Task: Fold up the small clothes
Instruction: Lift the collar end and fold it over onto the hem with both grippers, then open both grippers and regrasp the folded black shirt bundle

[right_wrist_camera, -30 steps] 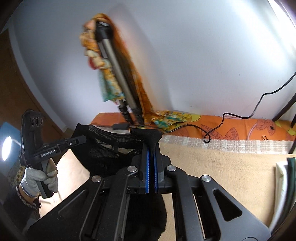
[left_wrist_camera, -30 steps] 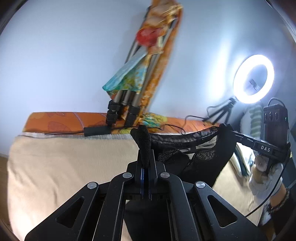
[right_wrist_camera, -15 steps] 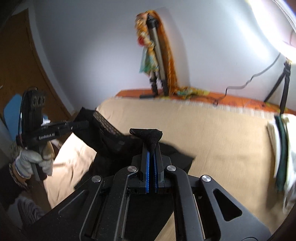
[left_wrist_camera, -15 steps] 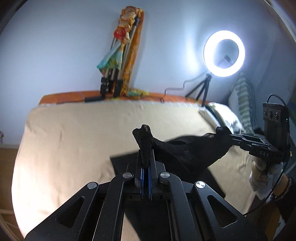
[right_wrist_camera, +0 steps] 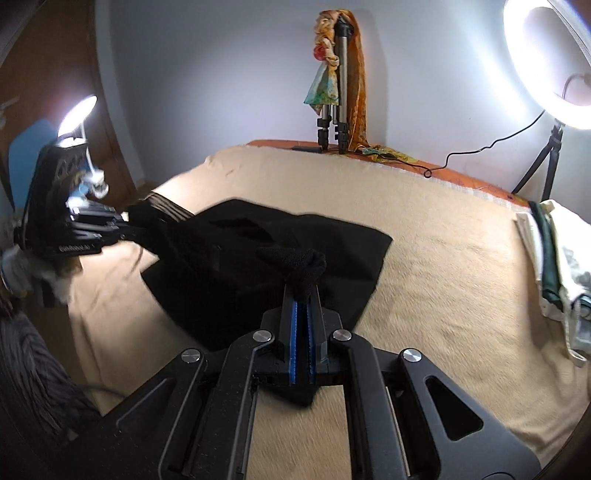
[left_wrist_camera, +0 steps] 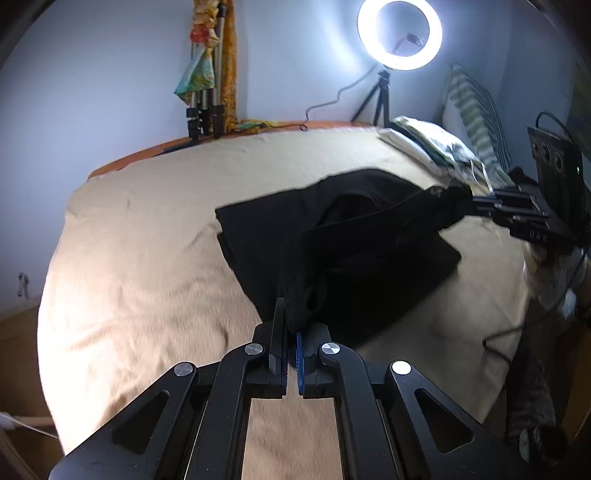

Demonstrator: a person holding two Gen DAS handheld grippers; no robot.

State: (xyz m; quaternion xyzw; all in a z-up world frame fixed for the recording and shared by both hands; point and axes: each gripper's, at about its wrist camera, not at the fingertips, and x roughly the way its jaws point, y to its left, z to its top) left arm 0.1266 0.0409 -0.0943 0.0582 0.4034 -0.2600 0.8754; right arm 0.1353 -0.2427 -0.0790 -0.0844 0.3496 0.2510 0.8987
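A small black garment lies partly spread on the beige bed cover, its near edge lifted. My left gripper is shut on one bunched corner of it. My right gripper is shut on the other corner, and shows at the right of the left wrist view. The garment hangs taut between the two grippers, its far part resting flat on the cover. The left gripper appears at the left of the right wrist view.
A lit ring light on a small tripod stands at the bed's far right. A folded tripod draped with a colourful scarf leans on the wall. A stack of folded pale clothes lies at the right edge.
Both grippers have come down from high up to just above the bed with the garment. The garment now rests on the cover and is spread wider.
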